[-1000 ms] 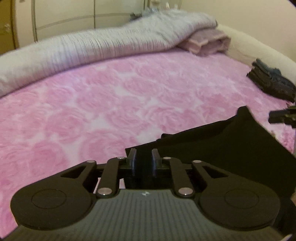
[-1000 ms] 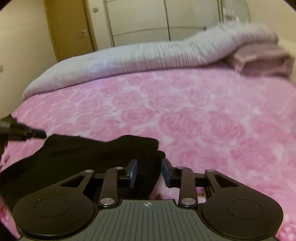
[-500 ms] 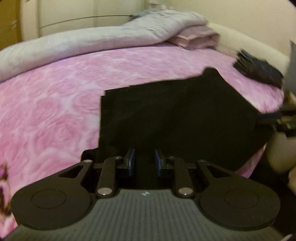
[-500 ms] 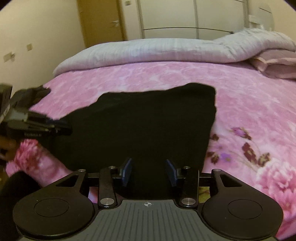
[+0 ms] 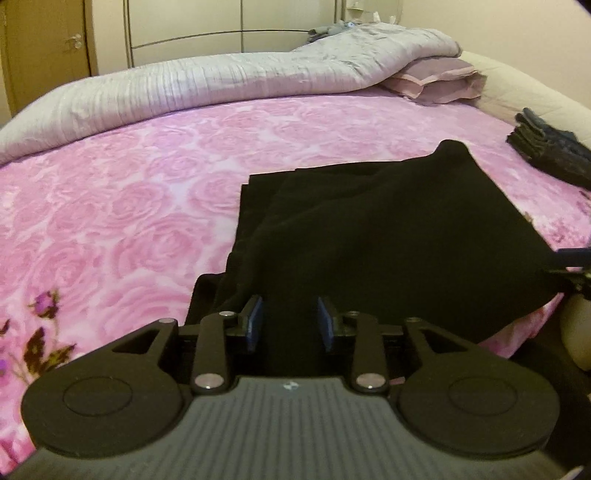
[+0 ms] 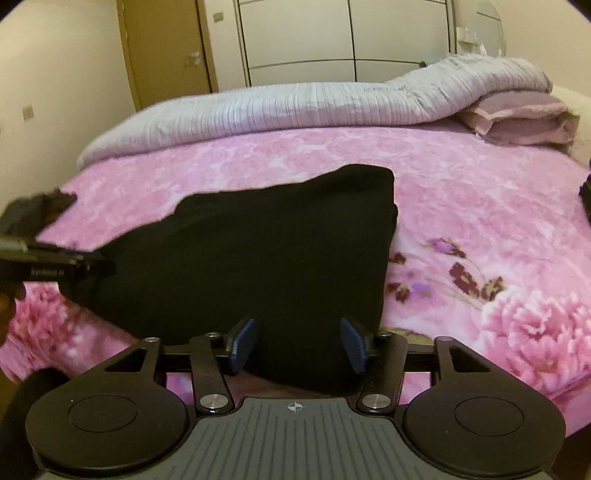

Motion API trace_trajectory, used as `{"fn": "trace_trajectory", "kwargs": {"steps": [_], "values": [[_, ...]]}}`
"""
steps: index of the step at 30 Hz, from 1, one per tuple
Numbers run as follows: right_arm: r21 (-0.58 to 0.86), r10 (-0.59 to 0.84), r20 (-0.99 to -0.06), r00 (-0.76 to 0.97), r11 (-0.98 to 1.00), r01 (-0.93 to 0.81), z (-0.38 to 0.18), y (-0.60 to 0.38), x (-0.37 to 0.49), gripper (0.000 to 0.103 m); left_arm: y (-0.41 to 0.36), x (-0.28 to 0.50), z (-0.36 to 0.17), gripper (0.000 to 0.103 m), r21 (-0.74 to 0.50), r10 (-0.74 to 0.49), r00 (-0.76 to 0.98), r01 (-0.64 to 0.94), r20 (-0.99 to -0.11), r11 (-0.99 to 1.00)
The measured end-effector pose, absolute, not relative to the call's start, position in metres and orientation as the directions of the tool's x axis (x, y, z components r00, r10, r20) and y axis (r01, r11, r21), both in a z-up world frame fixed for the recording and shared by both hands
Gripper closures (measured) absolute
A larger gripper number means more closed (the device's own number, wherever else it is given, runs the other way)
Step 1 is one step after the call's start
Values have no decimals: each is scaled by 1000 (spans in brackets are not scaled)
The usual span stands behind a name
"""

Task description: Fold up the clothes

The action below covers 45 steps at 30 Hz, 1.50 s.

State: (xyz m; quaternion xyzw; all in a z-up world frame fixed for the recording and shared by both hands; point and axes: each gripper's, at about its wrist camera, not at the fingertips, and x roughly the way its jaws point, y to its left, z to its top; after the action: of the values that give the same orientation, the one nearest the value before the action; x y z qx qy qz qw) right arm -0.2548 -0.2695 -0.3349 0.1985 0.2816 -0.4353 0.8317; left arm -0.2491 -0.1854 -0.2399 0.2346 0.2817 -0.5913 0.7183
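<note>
Garment: black folded cloth (image 5: 388,236) lies on the pink bed (image 5: 122,206) near its edge | we see left hand-held gripper (image 5: 290,323) and right hand-held gripper (image 6: 295,343) jaws just opening, cloth between, unpressed | risk: fabric snagging a pad, dragging the fold askew

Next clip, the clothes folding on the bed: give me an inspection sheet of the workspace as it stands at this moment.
Surface: bed with pink rose blanket.
Job's things: black garment spread flat near the bed's front edge.
Clutter: dark folded clothes far right; grey quilt and pillow at the far side.
Grippers: left gripper and right gripper have just been opening; garment edge between the jaws, pads apart.
Cables: nothing seen.
Surroundings: wardrobe, wooden door.
</note>
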Motion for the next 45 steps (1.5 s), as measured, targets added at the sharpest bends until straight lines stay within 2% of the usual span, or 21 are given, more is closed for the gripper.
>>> {"fn": "trace_trajectory", "kwargs": {"steps": [7, 21, 24, 25, 26, 28, 31, 33, 37, 41, 42, 44, 45], "values": [[30, -627, -653, 425, 539, 842, -342, -255, -248, 30, -184, -254, -243, 73, 5, -719, 179, 972, -671, 237], [-21, -632, -655, 413, 561, 827, -351, -252, -241, 20, -179, -251, -244, 72, -3, -733, 167, 975, -659, 224], [-94, -637, -664, 392, 591, 801, -354, -249, -237, 20, -166, -254, -238, 63, 21, -767, 164, 981, -620, 192], [-124, -639, -667, 382, 601, 789, -355, -248, -235, 20, -160, -256, -235, 54, 36, -783, 162, 984, -600, 176], [-178, -651, -667, 363, 612, 771, -356, -245, -233, 20, -151, -260, -233, 39, 76, -809, 155, 988, -567, 137], [-308, -683, -653, 326, 634, 709, -362, -237, -228, 20, -131, -276, -234, 25, 215, -849, 139, 976, -510, 31], [-513, -737, -606, 298, 649, 561, -376, -225, -219, 20, -115, -306, -247, 25, 455, -867, 125, 882, -482, -126], [-634, -771, -568, 288, 633, 444, -386, -217, -213, 20, -114, -321, -260, 25, 563, -867, 129, 803, -481, -193], [-737, -781, -534, 323, 617, 274, -408, -218, -197, 20, -133, -342, -273, 25, 639, -864, 124, 725, -489, -257], [-855, -823, -493, 282, 519, 19, -443, -232, -187, 20, -153, -359, -285, 24, 699, -861, 118, 643, -494, -314], [-872, -829, -475, 296, 488, -33, -449, -236, -188, 22, -157, -363, -289, 22, 719, -863, 119, 615, -490, -324], [-851, -797, -507, 327, 523, -46, -442, -247, -194, 28, -163, -368, -298, 21, 753, -866, 125, 563, -485, -341], [-825, -774, -537, 336, 565, -17, -434, -255, -197, 47, -167, -369, -302, 21, 770, -866, 133, 536, -481, -345]]}}
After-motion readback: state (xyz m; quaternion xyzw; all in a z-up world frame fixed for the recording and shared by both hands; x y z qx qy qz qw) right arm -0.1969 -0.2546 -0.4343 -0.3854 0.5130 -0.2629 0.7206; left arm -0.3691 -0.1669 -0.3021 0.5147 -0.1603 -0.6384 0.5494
